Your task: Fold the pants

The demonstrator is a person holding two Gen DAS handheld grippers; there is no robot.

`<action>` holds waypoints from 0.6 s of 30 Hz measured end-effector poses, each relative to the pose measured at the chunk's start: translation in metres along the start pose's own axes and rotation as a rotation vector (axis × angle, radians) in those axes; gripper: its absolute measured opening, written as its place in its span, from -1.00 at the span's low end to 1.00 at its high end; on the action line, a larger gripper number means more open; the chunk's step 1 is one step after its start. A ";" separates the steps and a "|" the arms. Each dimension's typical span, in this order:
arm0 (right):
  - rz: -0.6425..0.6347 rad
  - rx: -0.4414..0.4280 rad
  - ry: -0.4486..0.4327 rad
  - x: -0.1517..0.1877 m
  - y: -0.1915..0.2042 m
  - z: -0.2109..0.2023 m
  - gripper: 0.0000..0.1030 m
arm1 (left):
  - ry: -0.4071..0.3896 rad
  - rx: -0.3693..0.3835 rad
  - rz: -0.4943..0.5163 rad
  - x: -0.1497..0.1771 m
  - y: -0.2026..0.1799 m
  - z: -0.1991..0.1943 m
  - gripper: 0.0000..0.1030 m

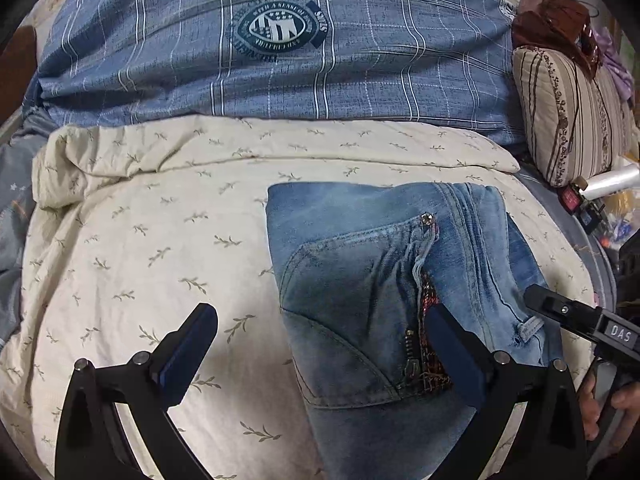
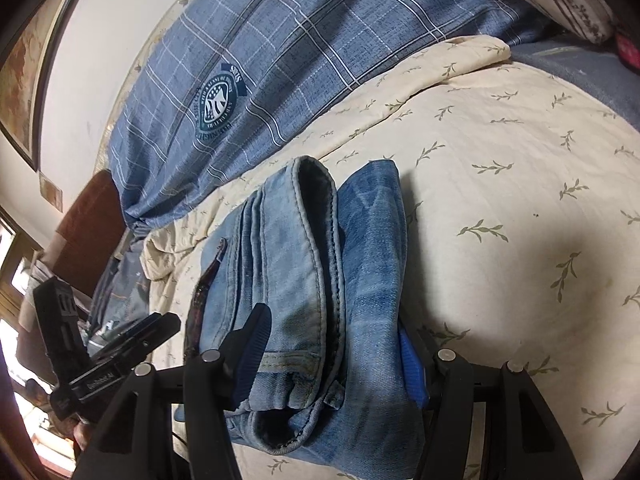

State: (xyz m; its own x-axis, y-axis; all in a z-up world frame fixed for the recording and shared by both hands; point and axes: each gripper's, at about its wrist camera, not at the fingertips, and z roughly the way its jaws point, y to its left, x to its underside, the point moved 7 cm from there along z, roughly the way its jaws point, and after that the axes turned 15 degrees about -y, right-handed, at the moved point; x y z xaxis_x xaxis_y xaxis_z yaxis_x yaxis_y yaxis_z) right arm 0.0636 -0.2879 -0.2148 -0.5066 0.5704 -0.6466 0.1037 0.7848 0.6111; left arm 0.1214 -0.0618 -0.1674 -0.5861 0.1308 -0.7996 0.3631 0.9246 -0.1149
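Two grippers work over one pair of jeans. Nearest in the left wrist view, the left gripper (image 1: 320, 356) stands with its fingers wide apart; one finger hangs over the bare cream quilt (image 1: 132, 248), the other over the denim by the zip, and nothing is held between them. In the right wrist view, the right gripper (image 2: 332, 356) has its two blue-padded fingers set on either side of the folded jeans (image 2: 304, 280), the pads against the thick bundle at its near end. From the left view the right gripper's black finger (image 1: 560, 312) shows at the jeans' right edge, by a belt loop, with the person's hand (image 1: 608, 404) on the handle behind it.

The jeans (image 1: 380, 280) lie folded in one compact stack on the quilt, toward its right side, front pocket and open fly facing up; layers of waistband and hem show at the end in the right view.

Beyond the quilt lies one blue plaid duvet (image 1: 280, 60) with one round crest (image 1: 276, 28) printed on it. To the right one striped cushion (image 1: 568, 112) stands on edge, with brown cloth (image 1: 556, 24) draped on top. A white roll (image 1: 612, 180) lies near the cushion's base. One framed picture (image 2: 24, 72) hangs on the wall.
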 end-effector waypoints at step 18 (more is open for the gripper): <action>-0.057 -0.033 -0.016 0.004 0.008 0.002 0.31 | 0.062 0.096 -0.015 0.013 -0.007 0.019 1.00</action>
State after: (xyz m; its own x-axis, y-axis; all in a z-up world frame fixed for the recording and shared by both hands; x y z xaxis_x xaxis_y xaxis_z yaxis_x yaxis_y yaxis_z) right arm 0.0641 -0.2791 -0.2132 -0.4966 0.5295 -0.6877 0.0468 0.8075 0.5880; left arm 0.1250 -0.0738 -0.1880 -0.6346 0.1416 -0.7597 0.4199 0.8885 -0.1851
